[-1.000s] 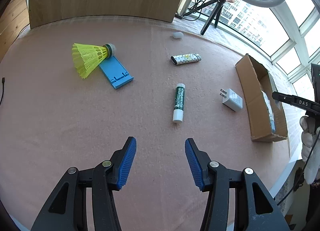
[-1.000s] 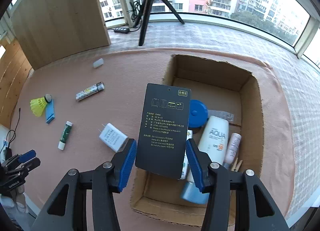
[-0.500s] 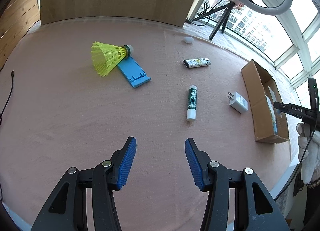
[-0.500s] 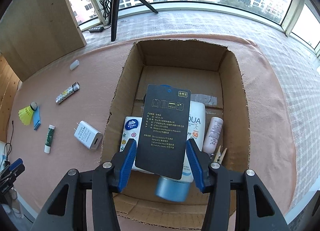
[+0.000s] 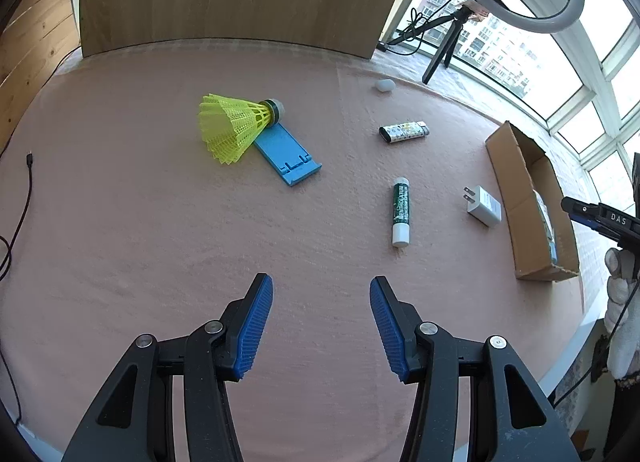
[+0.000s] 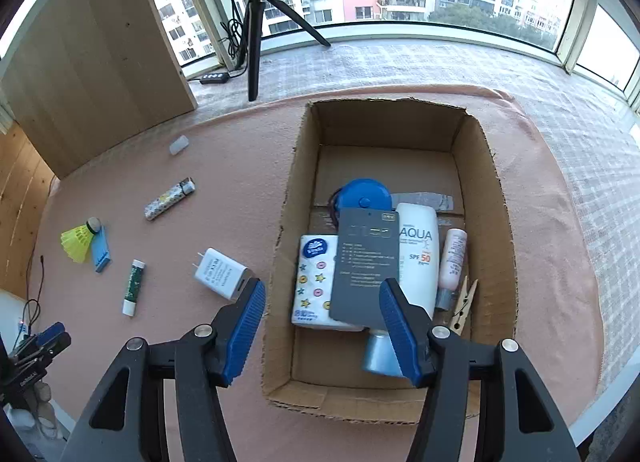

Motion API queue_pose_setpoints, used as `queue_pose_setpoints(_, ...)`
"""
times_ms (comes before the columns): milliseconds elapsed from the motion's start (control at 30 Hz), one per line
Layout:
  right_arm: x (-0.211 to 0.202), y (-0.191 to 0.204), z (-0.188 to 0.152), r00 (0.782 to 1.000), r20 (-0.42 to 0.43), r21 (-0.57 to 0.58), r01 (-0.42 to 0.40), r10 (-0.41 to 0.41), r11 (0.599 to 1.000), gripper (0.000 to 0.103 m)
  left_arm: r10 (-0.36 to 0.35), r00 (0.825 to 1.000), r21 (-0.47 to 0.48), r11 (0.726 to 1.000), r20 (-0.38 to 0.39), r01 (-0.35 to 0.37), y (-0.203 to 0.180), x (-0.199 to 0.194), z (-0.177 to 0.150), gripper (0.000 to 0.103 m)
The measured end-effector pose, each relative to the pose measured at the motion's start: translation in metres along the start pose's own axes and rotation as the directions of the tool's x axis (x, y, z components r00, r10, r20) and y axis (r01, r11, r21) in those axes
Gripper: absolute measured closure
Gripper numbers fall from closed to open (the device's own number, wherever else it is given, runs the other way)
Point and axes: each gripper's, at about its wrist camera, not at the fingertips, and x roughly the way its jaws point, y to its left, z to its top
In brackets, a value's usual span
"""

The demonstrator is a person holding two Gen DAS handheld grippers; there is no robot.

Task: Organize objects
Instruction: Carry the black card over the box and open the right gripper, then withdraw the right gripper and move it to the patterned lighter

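Cardboard box [image 6: 496, 198]: holds sunscreen tube [image 6: 418, 250] marked "AQUA SPF 50", tissue pack [image 6: 314, 278], dark tag [image 6: 366, 262] lying loose on top. Right gripper [image 6: 322, 326]: jaws opening, empty, above box. Left gripper [image 5: 321, 326]: half open, empty. Green "MENTHOLATUM" stick [image 5: 401, 212] on pink mat [image 5: 160, 242].

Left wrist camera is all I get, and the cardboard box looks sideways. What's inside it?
Observer: A dark grey card lies on a tissue pack and an AQUA sunscreen tube in the cardboard box.
Operator: Is the other claw holding anything?
Observer: No. The right claw is opening above the box, with nothing pinched in it.
Operator: Any pegs in there?
Observer: One wooden clothespin, near the box's right wall.
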Motion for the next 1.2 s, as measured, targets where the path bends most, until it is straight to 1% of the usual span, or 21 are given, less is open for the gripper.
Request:
queue_pose_setpoints(100,-0.006,0.013,-0.005,1.0,0.013,0.005,-0.028,0.028,1.0,0.048,0.0,1.0,0.013,1.0,0.005,0.0,0.003,-0.002,0.002,0.049)
queue_pose_setpoints(267,-0.007,0.038,-0.013,0.997,0.012,-0.002,-0.08,0.08,0.997,0.048,-0.006,1.0,0.033,0.999,0.0,0.006,0.003,-0.001,0.009,0.049)
queue_pose_setpoints(400,-0.001,0.059,-0.015,0.993,0.001,-0.021,-0.119,0.119,0.993,0.048,-0.019,1.0,0.073,0.997,-0.013,0.02,-0.008,0.004,0.013,0.049)
queue_pose_setpoints(567,0.009,0.08,-0.01,0.99,-0.018,-0.065,-0.143,0.142,0.988,0.048,-0.043,0.999,0.109,0.993,-0.032,0.046,-0.024,0.013,0.016,0.049)
queue_pose_setpoints(633,0.016,0.085,-0.006,0.989,-0.033,-0.069,-0.144,0.142,0.987,0.048,-0.053,0.998,0.119,0.991,-0.039,0.057,-0.029,0.016,0.017,0.049)
queue_pose_setpoints(733,0.024,0.09,0.001,0.985,-0.051,-0.066,-0.166,0.162,0.984,0.048,-0.059,0.997,0.134,0.989,-0.048,0.065,-0.036,0.02,0.02,0.049)
queue_pose_setpoints(900,0.036,0.102,0.017,0.983,-0.051,-0.073,-0.177,0.174,0.981,0.048,-0.079,0.996,0.159,0.984,-0.049,0.086,-0.053,0.033,0.034,0.049)
queue_pose_setpoints(1000,0.045,0.114,0.031,0.983,-0.047,-0.088,-0.179,0.176,0.98,0.048,-0.09,0.995,0.181,0.979,-0.051,0.098,-0.066,0.047,0.044,0.049)
queue_pose_setpoints(1067,0.051,0.123,0.043,0.984,-0.038,-0.097,-0.179,0.176,0.979,0.048,-0.092,0.994,0.172,0.98,-0.065,0.102,-0.071,0.058,0.049,0.05)
queue_pose_setpoints(1133,0.059,0.133,0.056,0.979,-0.026,-0.109,-0.206,0.204,0.973,0.048,-0.108,0.991,0.164,0.979,-0.078,0.12,-0.077,0.069,0.052,0.05)
queue_pose_setpoints(1200,0.069,0.142,0.067,0.975,-0.035,-0.117,-0.224,0.221,0.968,0.048,-0.102,0.991,0.177,0.977,-0.09,0.117,-0.082,0.079,0.051,0.05)
